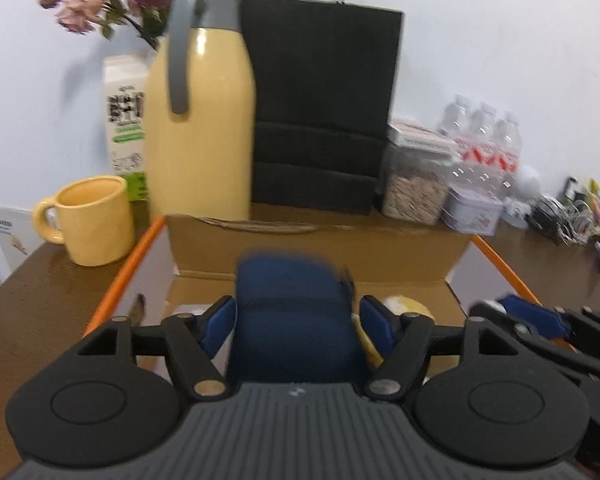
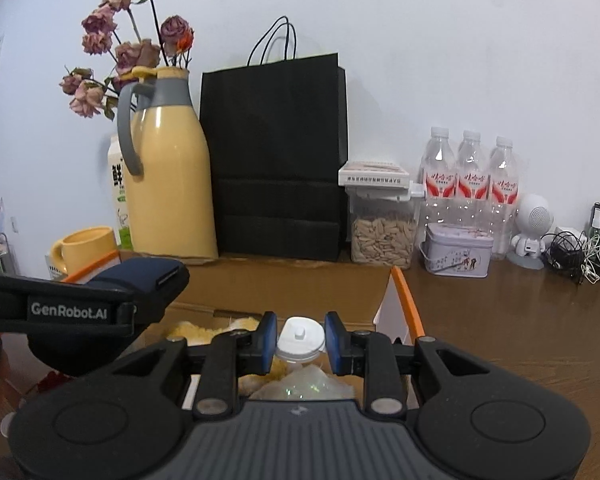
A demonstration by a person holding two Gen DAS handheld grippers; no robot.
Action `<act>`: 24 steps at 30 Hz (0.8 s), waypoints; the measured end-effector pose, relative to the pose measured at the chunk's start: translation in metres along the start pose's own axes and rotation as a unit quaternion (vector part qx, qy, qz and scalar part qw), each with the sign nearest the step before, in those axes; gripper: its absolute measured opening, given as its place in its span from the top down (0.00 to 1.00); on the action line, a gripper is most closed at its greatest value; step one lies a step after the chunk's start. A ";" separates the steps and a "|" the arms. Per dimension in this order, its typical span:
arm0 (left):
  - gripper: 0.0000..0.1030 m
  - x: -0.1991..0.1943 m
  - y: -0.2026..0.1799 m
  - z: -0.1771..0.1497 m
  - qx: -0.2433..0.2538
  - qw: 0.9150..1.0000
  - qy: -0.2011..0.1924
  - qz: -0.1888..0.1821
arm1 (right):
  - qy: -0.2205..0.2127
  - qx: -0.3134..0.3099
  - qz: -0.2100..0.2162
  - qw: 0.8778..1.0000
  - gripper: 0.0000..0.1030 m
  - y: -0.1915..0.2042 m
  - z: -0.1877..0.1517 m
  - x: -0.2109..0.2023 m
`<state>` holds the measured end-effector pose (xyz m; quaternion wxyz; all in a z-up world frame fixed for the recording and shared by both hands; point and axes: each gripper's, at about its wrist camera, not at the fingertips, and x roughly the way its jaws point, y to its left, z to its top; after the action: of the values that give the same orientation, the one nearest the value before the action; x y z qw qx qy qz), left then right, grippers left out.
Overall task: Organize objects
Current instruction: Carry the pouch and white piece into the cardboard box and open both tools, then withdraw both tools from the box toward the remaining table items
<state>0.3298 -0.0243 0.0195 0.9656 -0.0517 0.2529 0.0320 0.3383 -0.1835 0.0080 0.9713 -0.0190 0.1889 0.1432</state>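
The left tool [image 1: 298, 320] hangs open around a blue pouch [image 1: 292, 348] over the box [image 1: 316, 248] on the counter [image 1: 40, 300], seemingly dropping it in; the right tool [image 2: 300, 330], clamped on a white-capped bottle [image 2: 300, 342], should next lower and release it there.

wall [image 2: 440, 40]: plain pale, fills upper frame | counter [image 2: 520, 320]: dark brown wood, lower right | light: even, soft, indoor

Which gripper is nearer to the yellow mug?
Left. The left gripper, with a blue case between its fingers, is over the box beside the yellow mug; the right gripper is farther right.
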 end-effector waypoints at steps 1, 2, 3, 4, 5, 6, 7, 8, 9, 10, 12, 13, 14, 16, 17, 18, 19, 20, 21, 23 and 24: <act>0.00 -0.003 0.001 0.001 0.001 1.000 -0.010 0.003 | 0.002 -0.001 -0.002 1.000 0.71 0.001 -0.001 0.000; 0.00 -0.006 0.002 0.001 -0.001 1.000 -0.024 0.004 | 0.004 -0.001 -0.004 1.000 0.57 0.001 -0.002 0.000; 0.00 -0.009 0.002 0.001 -0.002 0.999 -0.035 0.005 | 0.004 0.001 -0.006 1.000 0.31 0.000 -0.002 -0.001; 0.00 -0.011 0.001 0.001 -0.001 0.999 -0.038 0.005 | 0.003 0.003 -0.007 1.000 0.04 0.000 -0.003 -0.001; 0.00 -0.012 0.001 0.001 0.002 0.999 -0.037 0.004 | 0.001 0.003 -0.010 1.000 0.00 0.000 -0.003 -0.003; 0.00 -0.012 0.000 0.001 0.003 0.999 -0.037 0.004 | -0.002 0.002 -0.013 1.000 0.00 0.000 -0.003 -0.004; 0.00 -0.012 -0.002 0.001 0.006 0.999 -0.036 0.004 | 0.000 0.002 -0.017 1.000 0.00 0.000 -0.003 -0.004; 0.00 -0.012 -0.003 0.000 0.010 0.999 -0.034 0.005 | 0.002 0.004 -0.020 1.000 0.00 -0.001 -0.003 -0.005; 0.00 -0.011 -0.004 0.001 0.011 0.999 -0.034 0.005 | 0.002 0.006 -0.019 1.000 0.00 -0.001 -0.002 -0.006; 0.00 -0.012 -0.004 0.001 0.012 0.999 -0.034 0.005 | 0.001 0.007 -0.016 1.000 0.00 -0.001 -0.002 -0.007; 0.00 -0.012 -0.005 0.001 0.012 0.999 -0.035 0.004 | -0.002 0.006 -0.015 1.000 0.00 -0.001 -0.001 -0.010; 0.00 -0.013 -0.005 0.000 0.012 0.999 -0.037 0.003 | -0.004 0.005 -0.016 1.000 0.00 0.000 -0.001 -0.012; 0.00 -0.014 -0.005 0.001 0.012 0.999 -0.038 0.003 | -0.006 0.005 -0.015 1.000 0.00 0.000 0.000 -0.014; 0.00 -0.018 -0.005 0.001 0.011 0.999 -0.042 0.001 | -0.010 0.004 -0.014 1.000 0.00 0.001 0.001 -0.018; 0.00 -0.020 -0.005 0.002 0.011 0.999 -0.045 0.000 | -0.012 0.003 -0.015 1.000 0.00 0.001 0.001 -0.020; 0.00 -0.024 -0.006 0.003 0.011 0.999 -0.049 -0.003 | -0.014 0.001 -0.016 1.000 0.00 0.002 0.002 -0.022; 0.00 -0.027 -0.006 0.004 0.012 0.998 -0.055 -0.005 | -0.017 -0.001 -0.018 1.000 0.00 0.002 0.002 -0.025; 0.00 -0.032 -0.006 0.005 0.012 0.998 -0.060 -0.008 | -0.021 -0.002 -0.019 1.000 0.00 0.002 0.003 -0.029; 0.00 -0.037 -0.006 0.006 0.012 0.998 -0.066 -0.010 | -0.025 -0.003 -0.019 0.999 0.00 0.003 0.003 -0.033; 0.00 -0.047 -0.007 0.008 0.014 0.997 -0.079 -0.014 | -0.035 -0.007 -0.018 0.999 0.00 0.003 0.005 -0.041; 0.00 -0.052 -0.008 0.009 0.016 0.996 -0.085 -0.015 | -0.040 -0.010 -0.018 0.999 0.00 0.004 0.005 -0.046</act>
<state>0.2896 -0.0327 0.0534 0.9847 -0.0371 0.1691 0.0181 0.2983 -0.1913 0.0303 0.9803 -0.0262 0.1484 0.1279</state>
